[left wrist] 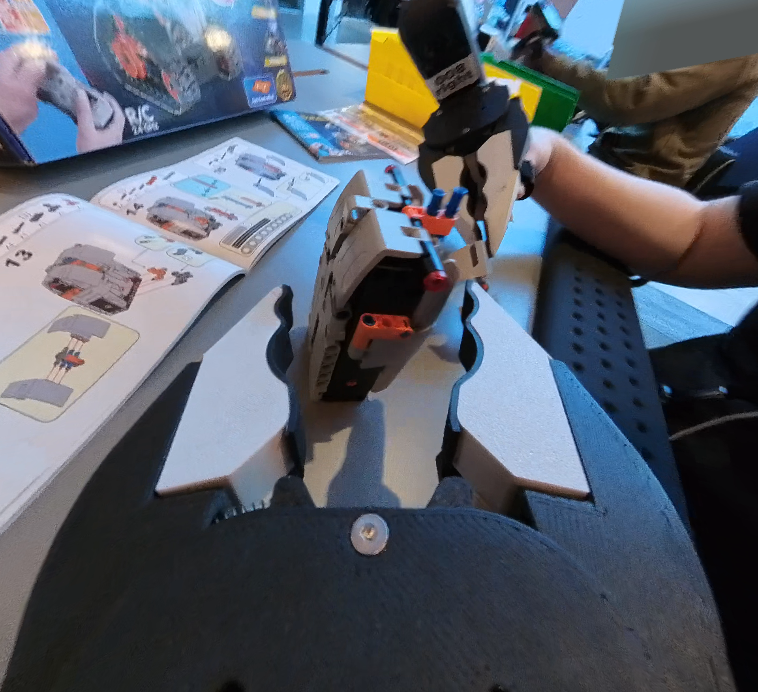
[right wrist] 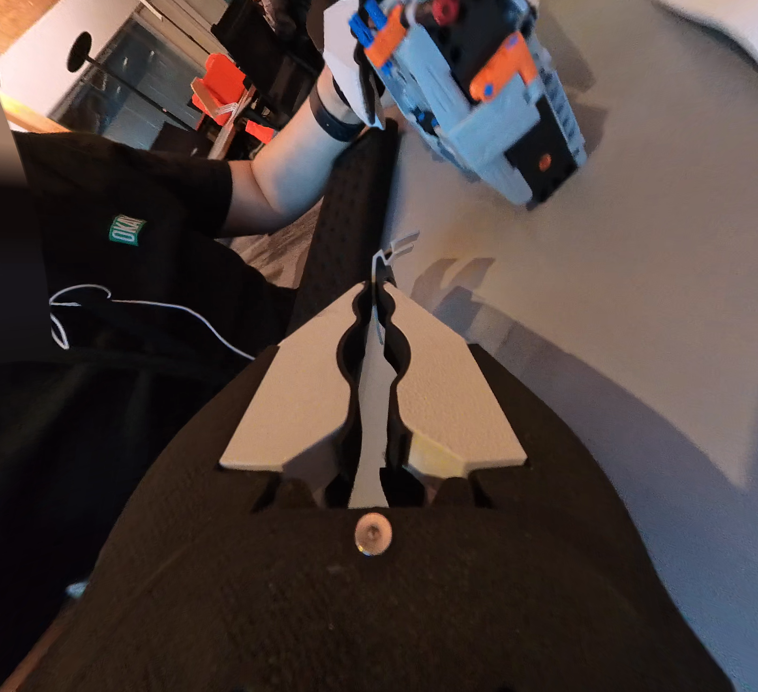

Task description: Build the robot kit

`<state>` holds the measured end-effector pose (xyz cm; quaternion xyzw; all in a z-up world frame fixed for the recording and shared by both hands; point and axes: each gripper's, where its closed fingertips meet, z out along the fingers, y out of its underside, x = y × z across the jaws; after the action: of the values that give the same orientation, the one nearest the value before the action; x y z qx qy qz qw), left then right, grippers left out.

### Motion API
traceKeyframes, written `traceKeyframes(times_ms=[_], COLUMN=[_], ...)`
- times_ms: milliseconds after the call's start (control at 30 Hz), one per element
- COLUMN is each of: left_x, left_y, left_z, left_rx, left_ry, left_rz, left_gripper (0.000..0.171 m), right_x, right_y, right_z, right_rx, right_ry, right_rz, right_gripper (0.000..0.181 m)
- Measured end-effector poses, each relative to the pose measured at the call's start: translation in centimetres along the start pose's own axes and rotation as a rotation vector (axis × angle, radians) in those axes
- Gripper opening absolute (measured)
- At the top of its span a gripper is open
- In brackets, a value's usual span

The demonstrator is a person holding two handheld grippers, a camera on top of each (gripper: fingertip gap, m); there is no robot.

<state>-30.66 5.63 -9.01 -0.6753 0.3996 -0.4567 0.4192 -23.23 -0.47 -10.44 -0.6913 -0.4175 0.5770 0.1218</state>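
Observation:
A grey, black and orange brick-built model point(left wrist: 361, 303) stands on end on the grey table point(right wrist: 574, 323). My left gripper point(left wrist: 377, 297) is open, with a finger on either side of the model and a gap showing on both sides. One of its fingers point(right wrist: 342, 57) shows beside the model point(right wrist: 471, 77) in the right wrist view. My right gripper point(right wrist: 375, 286) is shut on a small thin grey piece point(right wrist: 396, 248). In the left wrist view the right gripper point(left wrist: 480, 245) holds that piece point(left wrist: 471, 262) by the model's top, next to an orange connector with two blue pins point(left wrist: 434, 217).
An open instruction booklet point(left wrist: 123, 282) lies at the left, with the model's printed box point(left wrist: 143, 36) behind it. More booklets point(left wrist: 348, 131) and yellow point(left wrist: 393, 81) and green point(left wrist: 549, 98) bins lie farther back. A black perforated chair part point(left wrist: 594, 323) and a person's arm point(left wrist: 615, 221) are at the right.

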Motion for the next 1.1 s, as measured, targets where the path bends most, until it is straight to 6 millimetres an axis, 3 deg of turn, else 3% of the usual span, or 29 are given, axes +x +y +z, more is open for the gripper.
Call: traceKeyframes(times_ms=[67,100,167,267,500,567,633,733,800,900,967,1100], left_x=[-0.8,-0.3,-0.2,0.7,3.2,3.7,3.9,4.0,4.2,4.5,4.5,4.7], left_y=[1.0,1.4,1.4,1.0,1.4,1.7,1.9,2.1,2.2,2.3,2.4,2.4], left_z=[1.2,1.7,2.2,2.9,3.9,4.0,4.0,3.9,3.9,3.9,3.9,3.9], left_rx=[-0.056,-0.09,-0.112,-0.117,-0.139,-0.152,-0.148,-0.149,-0.157,-0.163,-0.165,-0.17], left_ry=[-0.055,-0.037,-0.058,0.001,0.284,0.346,0.383,0.404,0.413,0.42,0.418,0.414], left_rz=[-0.008,0.005,0.016,-0.134,-0.611,-0.695,-0.729,-0.743,-0.734,-0.734,-0.729,-0.71], left_gripper=[0.082,0.066,0.061,0.059,0.058,0.058,0.058,0.057,0.057,0.057,0.057,0.057], right_x=[1.2,2.0,3.5,5.4,7.0,7.4,7.4,2.8,0.7,0.2,0.2,0.9], right_y=[0.7,0.9,1.3,2.2,2.6,1.8,-0.8,-6.1,-7.8,-8.4,-8.1,-8.0], right_z=[-1.1,-1.7,-2.8,-3.9,-5.3,-6.3,-7.5,-5.5,-3.0,-0.1,1.2,1.7], right_rx=[-0.001,0.004,0.021,0.017,-0.095,-0.105,-0.06,0.127,0.151,0.045,-0.006,0.013], right_ry=[0.038,0.072,0.12,0.212,0.462,0.575,0.729,0.752,0.742,0.767,0.737,0.708], right_rz=[0.061,0.103,0.177,0.223,-0.017,-0.143,-0.342,-0.72,-0.888,-1.048,-1.09,-1.012], right_gripper=[0.0,0.0,0.0,0.007,0.04,0.047,0.045,0.043,0.041,0.024,0.024,0.025])
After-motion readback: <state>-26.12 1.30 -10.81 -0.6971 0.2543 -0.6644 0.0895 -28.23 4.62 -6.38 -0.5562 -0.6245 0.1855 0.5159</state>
